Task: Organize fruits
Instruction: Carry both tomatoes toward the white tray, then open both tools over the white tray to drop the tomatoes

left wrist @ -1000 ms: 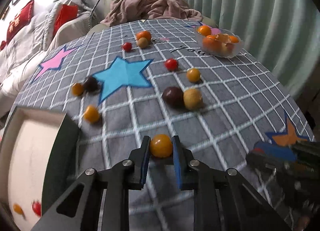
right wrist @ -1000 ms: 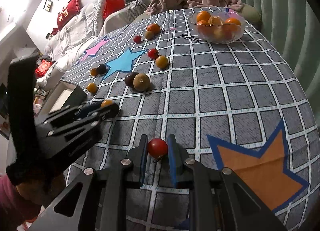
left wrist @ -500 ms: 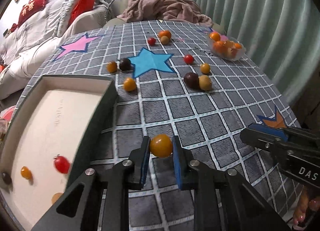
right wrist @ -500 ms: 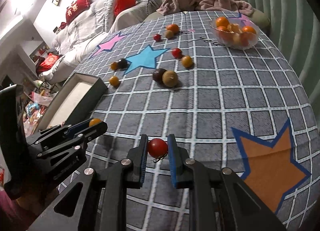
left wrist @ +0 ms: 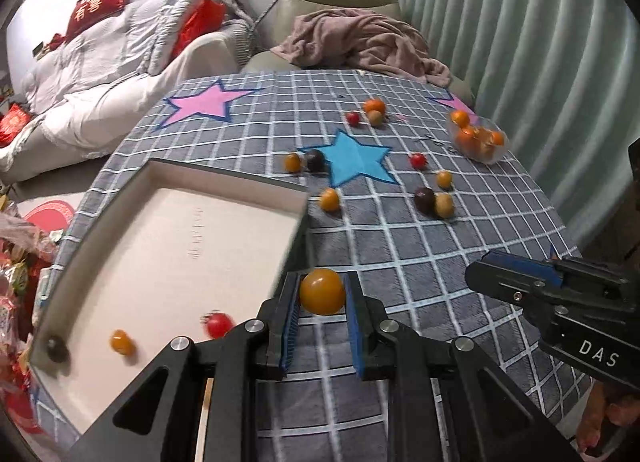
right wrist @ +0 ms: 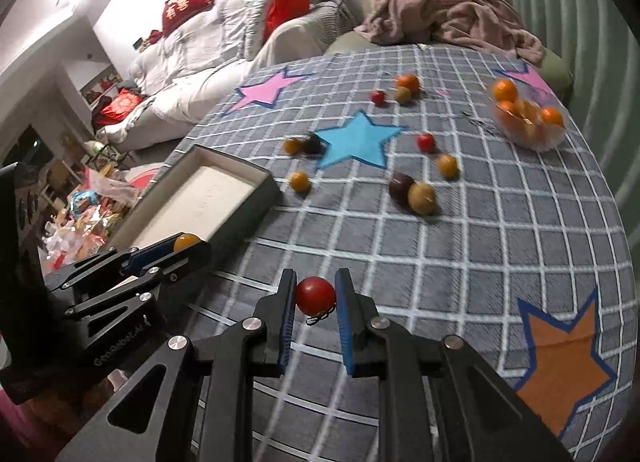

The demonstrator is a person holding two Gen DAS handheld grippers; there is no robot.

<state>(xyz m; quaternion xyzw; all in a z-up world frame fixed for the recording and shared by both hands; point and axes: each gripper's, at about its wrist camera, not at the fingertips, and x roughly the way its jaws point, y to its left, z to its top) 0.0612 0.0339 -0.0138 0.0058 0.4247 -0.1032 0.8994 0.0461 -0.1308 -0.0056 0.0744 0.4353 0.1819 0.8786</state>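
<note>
- A round orange-yellow fruit (left wrist: 322, 291) sits clamped between the blue pads of the left hand-held gripper (left wrist: 322, 294), raised just at the near right corner of the shallow grey box with a pale lining (left wrist: 240, 184).
- A small round red tomato-like fruit (right wrist: 315, 295) is pinched the same way in the right hand-held gripper (right wrist: 315, 298), over the grey checked cloth with coloured stars (right wrist: 500, 230) that covers the surface, well apart from the box.
- Inside the box lie a red fruit (left wrist: 218, 324), an orange one (left wrist: 122, 342) and a dark one (left wrist: 57, 348).
- The step in hand looks like carrying both fruits to the box.
- Next, the left one likely needs to go over the wall, then be released low so it does not roll; the right has farther to travel.
- Loose fruits remain on the cloth; a clear plastic bowl of oranges (left wrist: 478, 140) stands at the far right.
</note>
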